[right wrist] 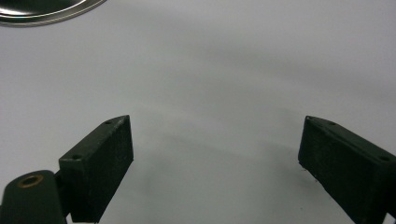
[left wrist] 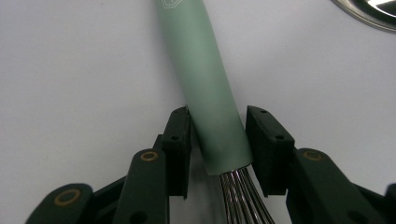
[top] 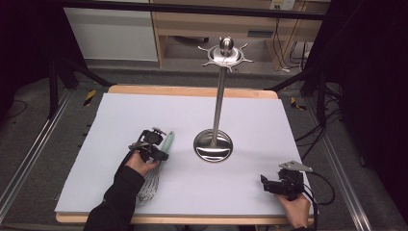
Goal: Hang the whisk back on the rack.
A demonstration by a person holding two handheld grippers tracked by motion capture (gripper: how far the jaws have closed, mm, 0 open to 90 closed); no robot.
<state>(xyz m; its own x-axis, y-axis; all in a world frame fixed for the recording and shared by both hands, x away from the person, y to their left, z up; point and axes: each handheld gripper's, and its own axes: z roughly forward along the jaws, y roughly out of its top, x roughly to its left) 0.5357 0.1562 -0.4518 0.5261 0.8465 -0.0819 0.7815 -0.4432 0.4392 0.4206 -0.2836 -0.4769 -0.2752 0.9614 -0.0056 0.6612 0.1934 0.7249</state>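
A whisk with a pale green handle [top: 168, 141] and a steel wire head [top: 149, 186] lies on the white mat [top: 144, 110], left of centre. My left gripper [top: 156, 150] is shut on the handle's lower end, just above the wires. In the left gripper view both black pads [left wrist: 180, 135] press the sides of the green handle [left wrist: 205, 79], and the wires [left wrist: 243, 196] run out below. My right gripper [top: 265, 184] rests near the front right of the mat. Its jaws stand wide open [right wrist: 215, 126] over bare mat with nothing between them.
A tall steel utensil stand [top: 219, 101] rises from a round base [top: 213, 146] at the mat's centre, with a hooked crown [top: 226, 55] on top. Its base edge shows in the left gripper view [left wrist: 373, 11] and the right gripper view [right wrist: 46, 11]. The wooden table edge [top: 192, 90] borders the mat.
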